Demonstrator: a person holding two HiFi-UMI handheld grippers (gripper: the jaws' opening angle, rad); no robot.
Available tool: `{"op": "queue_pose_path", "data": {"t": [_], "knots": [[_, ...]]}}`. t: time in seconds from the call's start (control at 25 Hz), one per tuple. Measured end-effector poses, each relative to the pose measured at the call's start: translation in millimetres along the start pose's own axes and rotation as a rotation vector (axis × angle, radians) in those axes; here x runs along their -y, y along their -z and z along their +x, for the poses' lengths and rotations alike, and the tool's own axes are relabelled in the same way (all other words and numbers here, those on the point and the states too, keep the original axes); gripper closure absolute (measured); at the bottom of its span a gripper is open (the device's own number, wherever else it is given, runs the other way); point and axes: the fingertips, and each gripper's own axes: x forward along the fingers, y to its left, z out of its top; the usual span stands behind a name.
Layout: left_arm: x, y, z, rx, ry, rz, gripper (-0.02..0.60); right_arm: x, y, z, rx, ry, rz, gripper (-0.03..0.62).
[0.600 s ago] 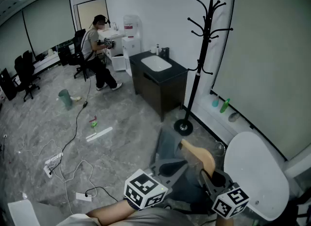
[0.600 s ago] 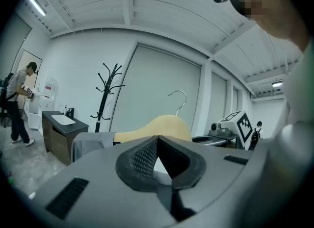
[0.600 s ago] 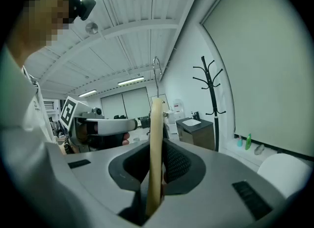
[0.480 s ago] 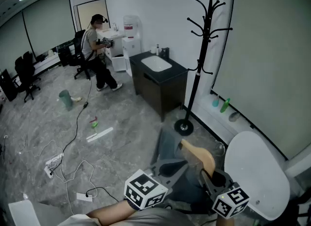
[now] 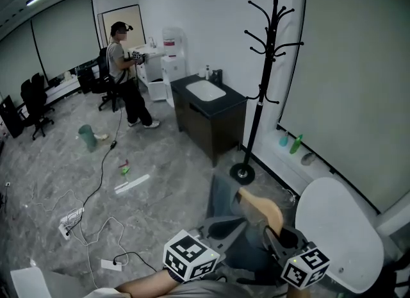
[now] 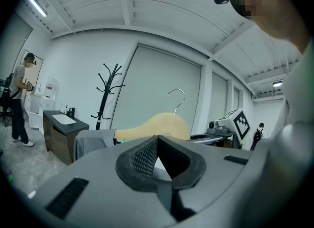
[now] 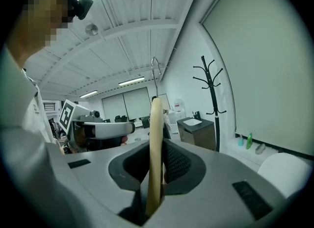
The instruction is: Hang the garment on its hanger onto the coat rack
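Clamping the wooden hanger (image 7: 156, 119) edge-on, R claw (image 7: 158, 148) holds it low, w/ grey garment (image 5: 222, 195) draped over it. L claw (image 6: 156, 148) has jaws together, maybe nipping cloth, hard to tell. Coat rack (image 5: 259, 91) stands well apart, by the wall.

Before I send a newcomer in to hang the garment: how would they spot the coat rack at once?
Find the white wall meeting the large grey blind. There, right of the black cabinet with a white sink, stands the tall black coat rack on a round base. Nothing else is a thin pole with curved hooks.
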Motion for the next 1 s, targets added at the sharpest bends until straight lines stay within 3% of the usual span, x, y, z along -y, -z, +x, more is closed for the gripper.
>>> {"op": "queue_pose_path", "data": {"t": [0.6,1.0], "knots": [[14.9,0.8,37.3,0.01,-0.065,0.012,0.577,40.8,-15.3,-17.0,0.02,-0.06,-0.033,0.533],[4.1,2.9,73.0,0.0,-0.071,0.006,0.577,82.8,-28.1,-7.4,0.039,-0.022,-0.002,0.533]]}}
